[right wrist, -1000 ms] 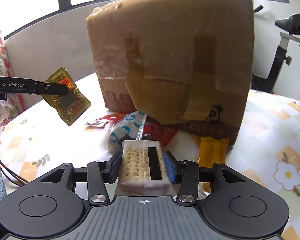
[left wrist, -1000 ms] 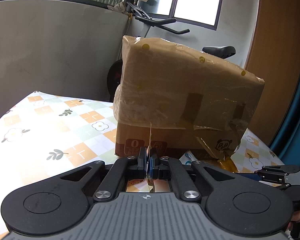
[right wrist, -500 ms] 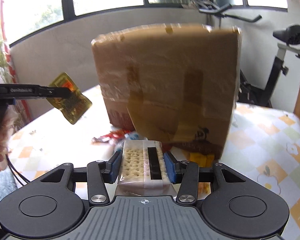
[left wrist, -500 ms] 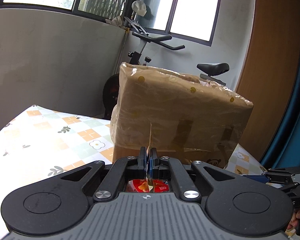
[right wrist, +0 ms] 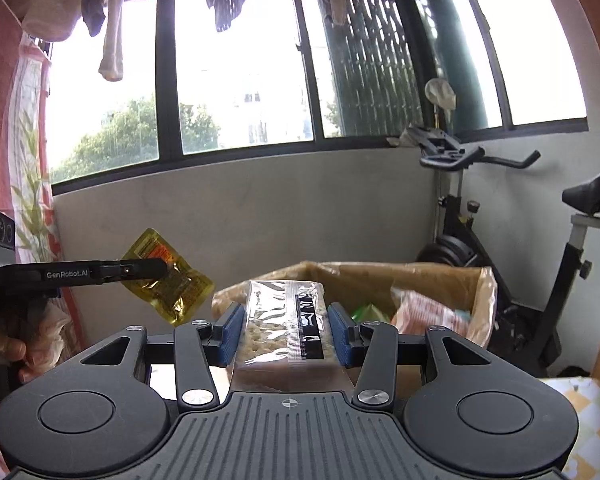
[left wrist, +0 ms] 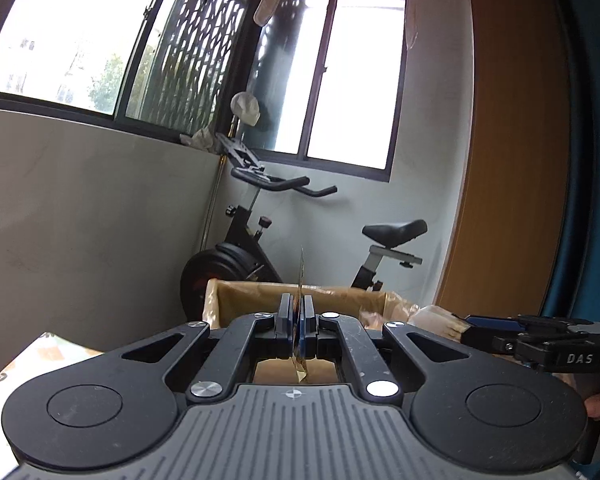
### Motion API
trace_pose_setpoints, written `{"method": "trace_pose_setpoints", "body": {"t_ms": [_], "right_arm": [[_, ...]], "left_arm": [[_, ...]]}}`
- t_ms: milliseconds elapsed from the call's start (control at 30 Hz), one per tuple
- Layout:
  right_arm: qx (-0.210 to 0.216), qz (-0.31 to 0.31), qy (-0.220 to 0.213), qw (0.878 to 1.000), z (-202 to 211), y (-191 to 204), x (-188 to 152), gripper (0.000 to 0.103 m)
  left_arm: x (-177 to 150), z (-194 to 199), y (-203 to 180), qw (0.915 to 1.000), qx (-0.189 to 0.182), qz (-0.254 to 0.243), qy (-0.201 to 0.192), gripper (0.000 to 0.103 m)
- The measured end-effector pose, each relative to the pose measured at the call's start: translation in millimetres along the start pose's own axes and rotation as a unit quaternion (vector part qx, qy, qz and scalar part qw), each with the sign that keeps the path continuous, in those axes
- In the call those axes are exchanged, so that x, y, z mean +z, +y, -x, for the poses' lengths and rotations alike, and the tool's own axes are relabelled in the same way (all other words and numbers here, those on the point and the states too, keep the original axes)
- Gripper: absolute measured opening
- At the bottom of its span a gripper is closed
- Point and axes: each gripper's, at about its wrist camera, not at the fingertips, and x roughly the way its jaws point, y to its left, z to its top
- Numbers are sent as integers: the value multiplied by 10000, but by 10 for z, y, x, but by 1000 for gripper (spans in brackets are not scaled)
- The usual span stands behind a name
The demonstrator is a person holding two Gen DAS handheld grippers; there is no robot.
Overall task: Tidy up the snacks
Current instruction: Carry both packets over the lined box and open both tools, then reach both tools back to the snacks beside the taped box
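The right wrist view is showing the yellow sachet [right wrist: 168, 276] face-on, with its red and orange label, hanging at about nine o'clock from the cracker pack [right wrist: 286, 322]. The left wrist view is giving only that sachet's thin edge [left wrist: 301, 280], sticking up at twelve o'clock from the closed pads. The right wrist view is also looking into the open cardboard box [right wrist: 452, 276], where a pink-orange bag [right wrist: 424, 312] and a scrap of green wrapper [right wrist: 364, 312] are lying. From the left wrist view only the box's rim and its taped lining [left wrist: 340, 294] are showing. A corner of the checked tablecloth [right wrist: 588, 404] is appearing at four o'clock in the right wrist view.

Both grippers are pointing roughly level, a little above the box's rim, towards the window wall and the exercise bike [left wrist: 260, 248]. The left gripper [right wrist: 162, 268] is reaching in from nine o'clock in the right wrist view, with a gloved hand [right wrist: 4, 344] on its handle. The right gripper [left wrist: 466, 328] is entering the left wrist view from three o'clock, its tips over the near right corner of the box.

The left gripper's fingers [left wrist: 286, 316] are pressing together, pinching the sachet by one edge. The right gripper's blue pads [right wrist: 230, 332] are standing partly apart and clamping the clear cracker pack by its long sides, its far end jutting forward over the box opening.
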Motion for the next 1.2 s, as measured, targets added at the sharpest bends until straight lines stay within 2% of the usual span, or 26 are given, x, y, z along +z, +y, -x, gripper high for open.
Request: {"method": "trace_pose_setpoints", "body": {"t_ms": [67, 233, 367, 433, 467, 500, 533, 567, 600, 733, 867, 1000, 1200], "right_arm": [[-151, 85, 113, 9998, -236, -102, 128, 43], [-635, 390, 633, 9952, -988, -262, 297, 43], [-966, 712, 1067, 9870, -1459, -220, 251, 43], [-1058, 769, 1234, 9837, -1579, -203, 201, 43], [-1060, 782, 1280, 9830, -1609, -191, 174, 43], [-1072, 782, 1285, 9828, -1617, -144, 155, 44], [-1092, 769, 1275, 9828, -1612, -131, 140, 49], [-1090, 748, 1250, 9833, -1596, -120, 126, 55], [-1067, 715, 1221, 9842, -1559, -119, 117, 57], [-1120, 601, 1151, 9852, -1360, -110, 56, 59], [-1137, 304, 974, 9883, -1105, -156, 27, 61], [-1206, 106, 825, 9892, -892, -196, 11, 63], [-1352, -147, 691, 9883, -623, -208, -47, 77]], "left_arm": [[86, -215, -26, 10000, 40, -59, 25, 4], [175, -894, 36, 9975, 232, 72, 670, 4], [191, -1287, 23, 9923, 492, -41, 1136, 4], [179, -1421, 44, 9889, 555, -66, 1378, 5], [172, -1453, 57, 9874, 589, -103, 1466, 9], [166, -1459, 94, 9859, 664, -156, 1531, 17], [157, -1471, 97, 9850, 714, -190, 1558, 24], [146, -1467, 106, 9847, 746, -207, 1561, 42], [131, -1439, 124, 9845, 790, -227, 1550, 54], [123, -1423, 142, 9813, 950, -306, 1645, 56], [117, -1316, 142, 9822, 958, -331, 1582, 63], [142, -1233, 109, 9810, 1130, -441, 1516, 66], [183, -1038, 74, 9805, 1270, -470, 1427, 72]]}}
